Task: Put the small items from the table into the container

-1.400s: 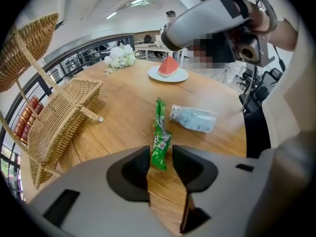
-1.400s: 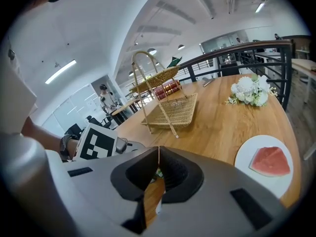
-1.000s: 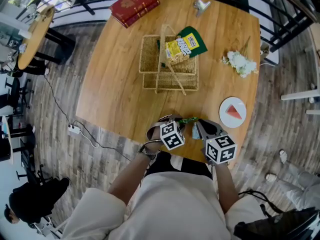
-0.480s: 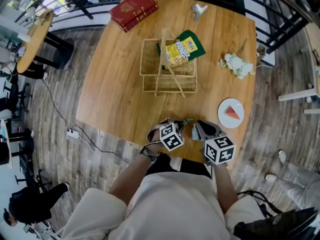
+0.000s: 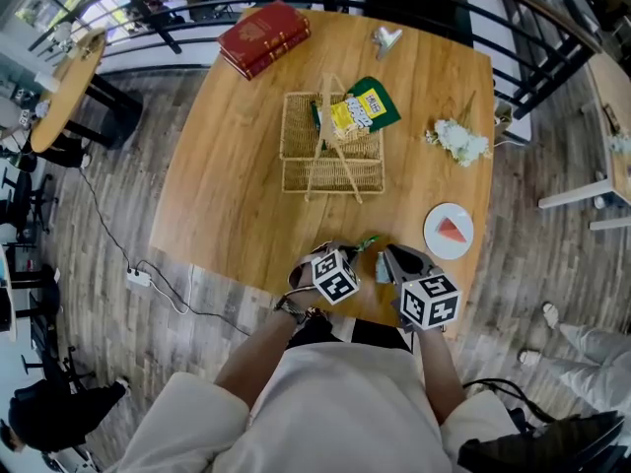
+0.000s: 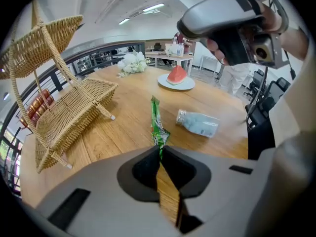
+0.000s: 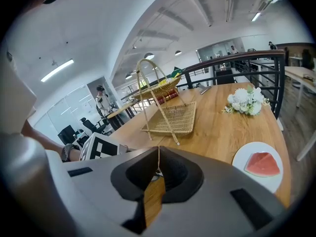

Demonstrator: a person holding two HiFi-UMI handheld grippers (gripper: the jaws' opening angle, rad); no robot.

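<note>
A thin green packet (image 6: 158,125) lies on the wooden table (image 5: 227,185) near its front edge. My left gripper (image 6: 159,151) is over the packet's near end, its jaws closing, and the tips pinch that end. Beside it lies a small pale-blue bottle (image 6: 197,123) on its side, seen in the head view (image 5: 382,266) between the two grippers. My right gripper (image 7: 158,168) hovers just right of the bottle, shut and holding nothing. The wicker basket (image 5: 330,151) stands at mid table with a yellow and green snack bag (image 5: 360,106) in it.
A plate with a watermelon slice (image 5: 449,231) sits right of my right gripper. White flowers (image 5: 455,141) lie further back on the right. Red books (image 5: 264,33) and a metal clip (image 5: 385,37) are at the far edge. Railings ring the table's far side.
Both grippers stay in the same spot by the front edge. The whole scene has slid slightly up and left in the head view.
</note>
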